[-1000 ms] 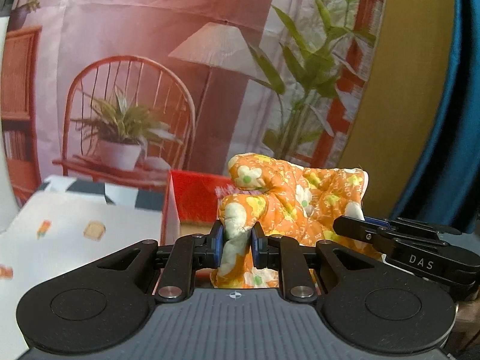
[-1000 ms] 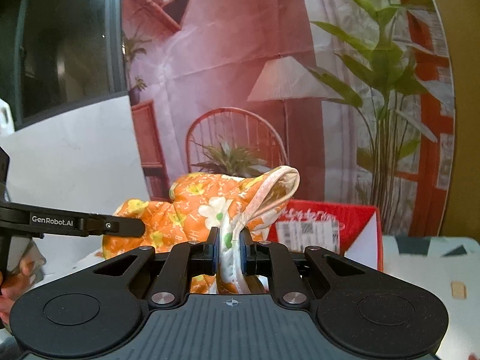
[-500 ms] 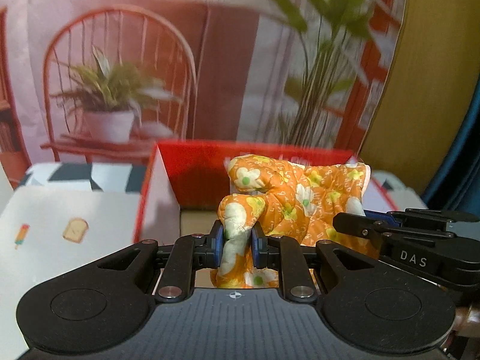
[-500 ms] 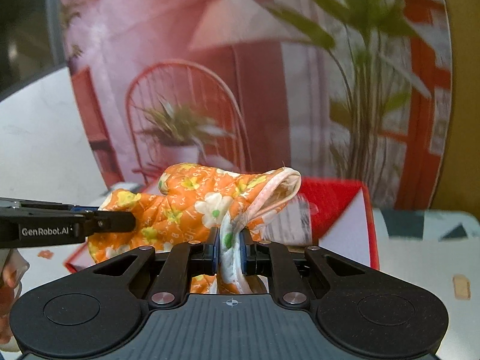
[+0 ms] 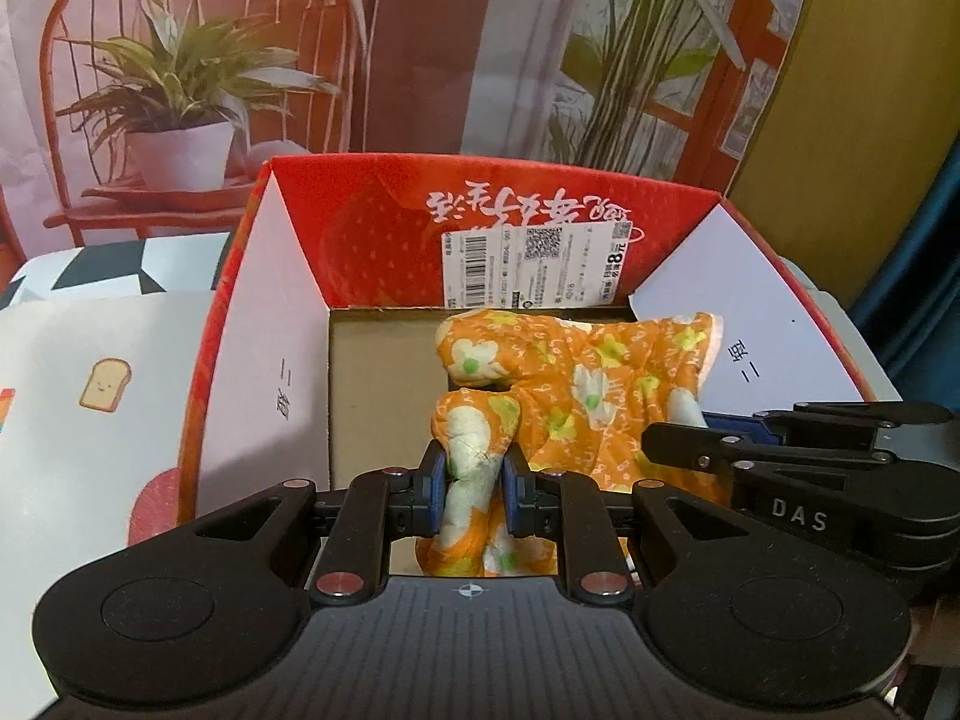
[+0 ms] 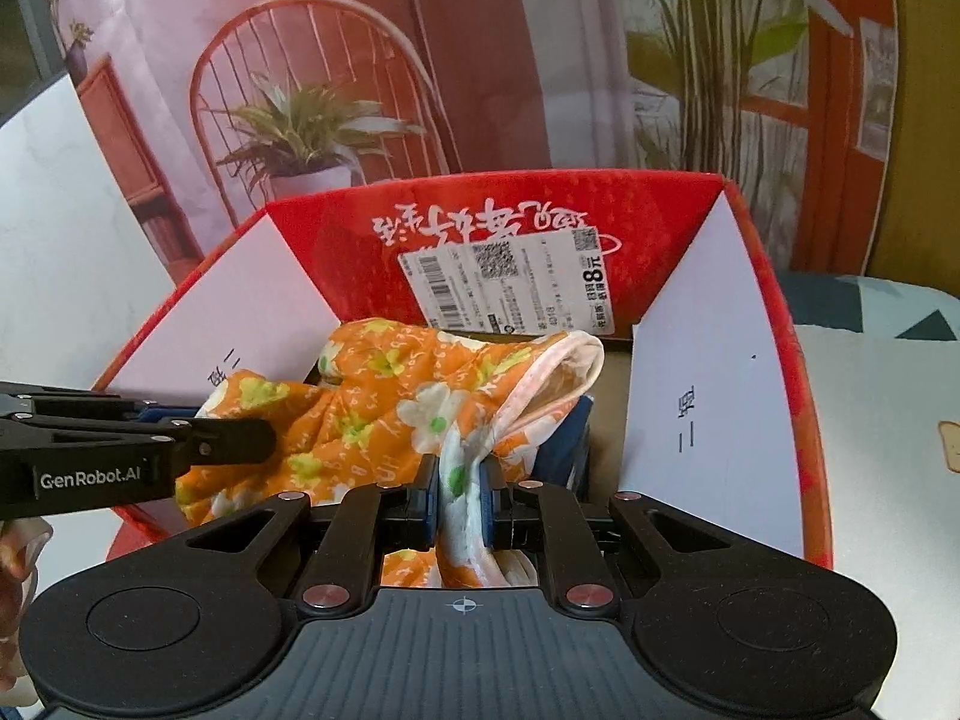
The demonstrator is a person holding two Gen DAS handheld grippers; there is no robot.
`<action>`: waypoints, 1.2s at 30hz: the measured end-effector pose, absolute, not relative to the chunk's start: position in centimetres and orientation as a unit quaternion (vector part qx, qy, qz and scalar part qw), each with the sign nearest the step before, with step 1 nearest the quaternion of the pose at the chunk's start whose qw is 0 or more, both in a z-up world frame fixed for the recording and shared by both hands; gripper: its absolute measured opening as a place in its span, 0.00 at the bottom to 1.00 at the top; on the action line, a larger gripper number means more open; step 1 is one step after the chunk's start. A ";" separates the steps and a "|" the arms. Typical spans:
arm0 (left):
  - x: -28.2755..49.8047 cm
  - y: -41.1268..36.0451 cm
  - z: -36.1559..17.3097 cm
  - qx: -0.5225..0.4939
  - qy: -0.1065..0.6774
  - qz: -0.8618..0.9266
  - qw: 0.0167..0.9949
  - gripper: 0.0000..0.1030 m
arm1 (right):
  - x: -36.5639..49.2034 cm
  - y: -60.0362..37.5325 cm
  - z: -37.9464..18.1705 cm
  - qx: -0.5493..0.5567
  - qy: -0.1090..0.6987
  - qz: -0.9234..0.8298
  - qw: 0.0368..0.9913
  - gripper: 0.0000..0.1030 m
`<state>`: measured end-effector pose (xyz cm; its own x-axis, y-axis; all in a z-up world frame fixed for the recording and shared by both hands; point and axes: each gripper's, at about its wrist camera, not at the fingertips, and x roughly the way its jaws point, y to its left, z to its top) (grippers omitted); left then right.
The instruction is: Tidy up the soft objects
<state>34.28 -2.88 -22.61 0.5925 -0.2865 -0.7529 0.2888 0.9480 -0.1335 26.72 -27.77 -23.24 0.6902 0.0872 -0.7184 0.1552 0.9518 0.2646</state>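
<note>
Left wrist: cloth (image 5: pixel 570 384) (orange) between gripper (image 5: pixel 474 480).

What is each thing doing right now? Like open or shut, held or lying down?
Left gripper: shut on the orange flowered cloth.
Right gripper: shut on the same cloth.
Orange flowered cloth: bunched, held by both grippers over the box.
Red box: open, flaps up.
Blue thing: inside the box, mostly hidden.

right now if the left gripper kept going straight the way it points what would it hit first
Probably the brown cardboard floor of the open red strawberry-print box. The left gripper is shut on the orange flowered quilted cloth and tilts down into the box; depth is unclear.
</note>
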 end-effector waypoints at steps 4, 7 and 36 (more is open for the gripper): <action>34.1 -2.8 -22.5 0.001 0.422 -0.164 0.892 0.23 | 26.9 -27.6 -23.1 0.152 0.404 -0.024 0.902 0.12; 33.6 -2.6 -21.8 0.005 0.415 -0.169 0.894 0.46 | 26.7 -27.5 -22.8 0.141 0.402 -0.044 0.904 0.23; 13.7 1.6 -21.7 -0.031 0.342 -0.204 0.917 0.55 | 5.9 -20.6 -19.8 0.106 0.242 -0.013 0.964 0.55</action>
